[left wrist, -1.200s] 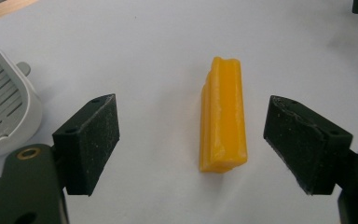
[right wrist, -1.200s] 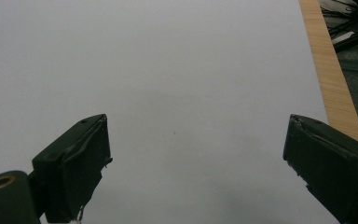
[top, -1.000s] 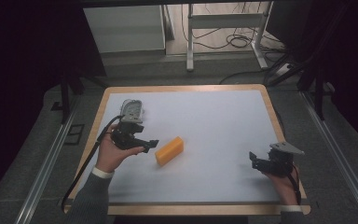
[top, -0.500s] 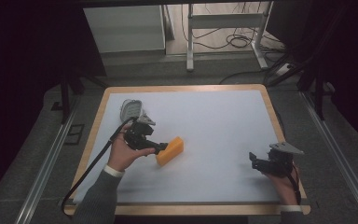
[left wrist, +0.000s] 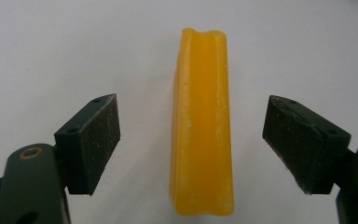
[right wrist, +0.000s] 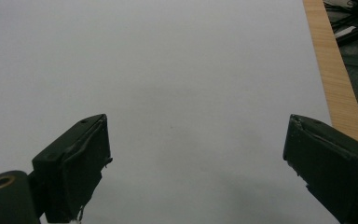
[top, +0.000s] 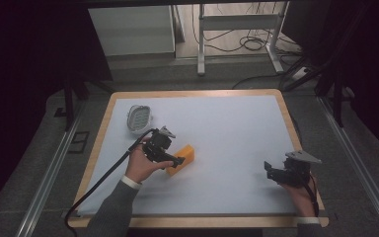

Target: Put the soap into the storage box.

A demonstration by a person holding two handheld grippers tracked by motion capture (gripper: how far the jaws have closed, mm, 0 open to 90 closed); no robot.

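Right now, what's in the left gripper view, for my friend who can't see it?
A long yellow block lies on a white table, pointing away from the camera. The left gripper has its two black jaws open, one on each side of the block, not touching it.

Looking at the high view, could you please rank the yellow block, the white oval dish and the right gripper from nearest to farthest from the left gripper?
1. Yellow block: directly at the left gripper, between its open jaws.
2. White oval dish: up and to the left, near the table's far left corner.
3. Right gripper: far across the table, near its right edge.
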